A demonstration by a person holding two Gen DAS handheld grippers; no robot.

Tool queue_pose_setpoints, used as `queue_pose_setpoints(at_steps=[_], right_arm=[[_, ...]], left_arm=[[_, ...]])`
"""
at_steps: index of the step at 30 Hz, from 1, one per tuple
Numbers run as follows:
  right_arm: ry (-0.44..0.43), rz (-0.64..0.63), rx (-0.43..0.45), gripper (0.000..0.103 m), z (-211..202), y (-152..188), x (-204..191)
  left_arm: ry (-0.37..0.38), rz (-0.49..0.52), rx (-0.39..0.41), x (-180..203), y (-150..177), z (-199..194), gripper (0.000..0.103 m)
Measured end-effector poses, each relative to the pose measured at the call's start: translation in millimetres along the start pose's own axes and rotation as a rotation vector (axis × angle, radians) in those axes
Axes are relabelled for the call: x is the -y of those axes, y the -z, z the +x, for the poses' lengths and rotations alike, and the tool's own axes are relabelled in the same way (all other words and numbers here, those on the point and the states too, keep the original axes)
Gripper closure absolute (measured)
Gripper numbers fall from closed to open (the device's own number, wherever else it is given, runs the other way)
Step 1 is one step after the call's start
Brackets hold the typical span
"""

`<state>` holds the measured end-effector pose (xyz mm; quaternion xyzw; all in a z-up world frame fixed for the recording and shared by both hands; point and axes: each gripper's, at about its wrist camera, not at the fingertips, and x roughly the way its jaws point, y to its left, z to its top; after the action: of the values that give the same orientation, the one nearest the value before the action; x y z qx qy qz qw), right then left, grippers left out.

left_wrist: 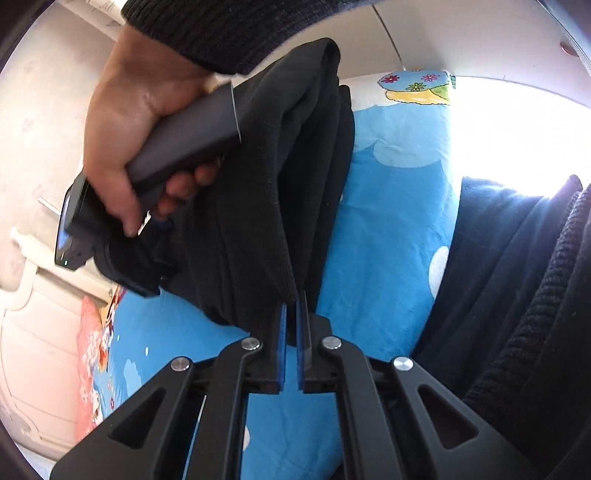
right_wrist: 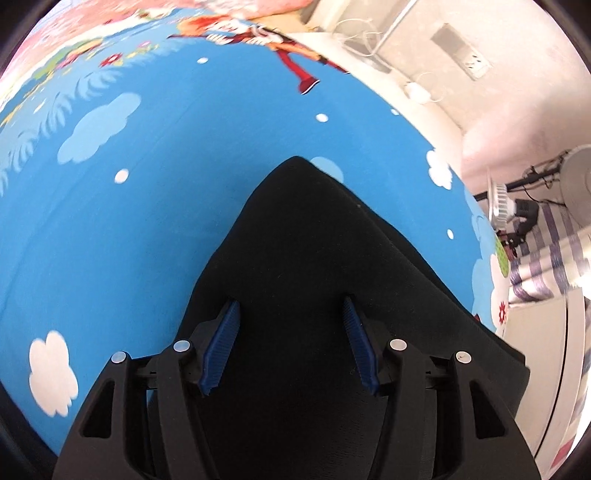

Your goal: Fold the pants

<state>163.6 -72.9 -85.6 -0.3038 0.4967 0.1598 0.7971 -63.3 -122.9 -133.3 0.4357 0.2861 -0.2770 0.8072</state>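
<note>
Starting up close in the left wrist view: the left tongs (left_wrist: pixel 291 306) are squeezed together on a bunched edge of the black pants (left_wrist: pixel 266 206), with the blue pads (left_wrist: pixel 282 332) nearly touching and the fabric pinched right at their tips. From there the pants are rising up and away in thick folds, hanging over the blue cartoon bedsheet (left_wrist: pixel 399 206). Just beyond the folds, on the left, a hand (left_wrist: pixel 125 133) in a dark knit sleeve (left_wrist: pixel 229 29) is gripping the handle of the other tool, right up against the cloth.

Over in the right wrist view, the right tongs (right_wrist: pixel 291 314) are sitting partway open above a flat part of the pants (right_wrist: pixel 295 240), the blue pads (right_wrist: pixel 221 343) spread apart with nothing squeezed between them. The fabric is running under and between them and coming to a point further out on the bedsheet (right_wrist: pixel 147 221). Past the bed edge a striped cloth (right_wrist: pixel 543 258) is showing by the wall.
</note>
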Motion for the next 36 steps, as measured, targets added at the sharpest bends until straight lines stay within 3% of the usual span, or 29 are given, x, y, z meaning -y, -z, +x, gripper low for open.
queue_pose_setpoints(at_steps=[1,3,5,6,8,9,11,13,15,17,19,20,23,27,28,36], right_arm=[[-0.007,0.013,0.028,0.052,-4,1,2],[-0.04,0.082,0.116,0.052,-27,9,16],[-0.064,0.208,0.235,0.046,-69,32,48],[-0.083,0.287,0.291,0.04,-94,54,66],[-0.098,0.348,0.325,0.04,-118,86,79],[-0.116,0.355,0.329,0.04,-125,99,78],[-0.167,0.344,0.329,0.04,-132,121,57],[-0.193,0.258,0.317,0.05,-125,136,15],[-0.172,0.223,0.287,0.051,-111,144,-12],[-0.142,0.252,0.25,0.052,-90,149,-24],[-0.122,0.278,0.245,0.052,-84,149,-26],[-0.11,0.282,0.232,0.052,-84,147,-27],[-0.085,0.291,0.208,0.053,-82,144,-31],[-0.076,0.294,0.189,0.053,-80,147,-32],[-0.08,0.299,0.182,0.053,-79,148,-32],[-0.091,0.307,0.177,0.054,-83,153,-34]], left_arm=[[0.021,-0.047,0.018,-5,1,-1,0.096],[0.138,-0.155,0.054,-16,6,-15,0.063],[0.254,-0.316,0.096,-48,25,-33,0.062],[0.278,-0.414,0.109,-69,37,-39,0.063],[0.277,-0.67,0.118,-124,66,-38,0.063],[0.237,-0.821,0.102,-157,82,-29,0.063],[0.192,-0.991,0.112,-202,98,-7,0.066],[0.269,-1.104,0.128,-234,94,30,0.066],[0.402,-1.173,0.141,-259,76,74,0.056],[0.431,-1.267,0.064,-276,59,123,0.054],[0.454,-1.287,-0.009,-287,47,163,0.063],[0.475,-1.291,-0.027,-289,42,174,0.087],[0.463,-1.255,-0.033,-295,28,181,0.09],[0.49,-1.32,-0.027,-305,36,187,0.093],[0.481,-1.322,-0.027,-304,36,189,0.102],[0.44,-1.326,-0.028,-306,32,189,0.101]])
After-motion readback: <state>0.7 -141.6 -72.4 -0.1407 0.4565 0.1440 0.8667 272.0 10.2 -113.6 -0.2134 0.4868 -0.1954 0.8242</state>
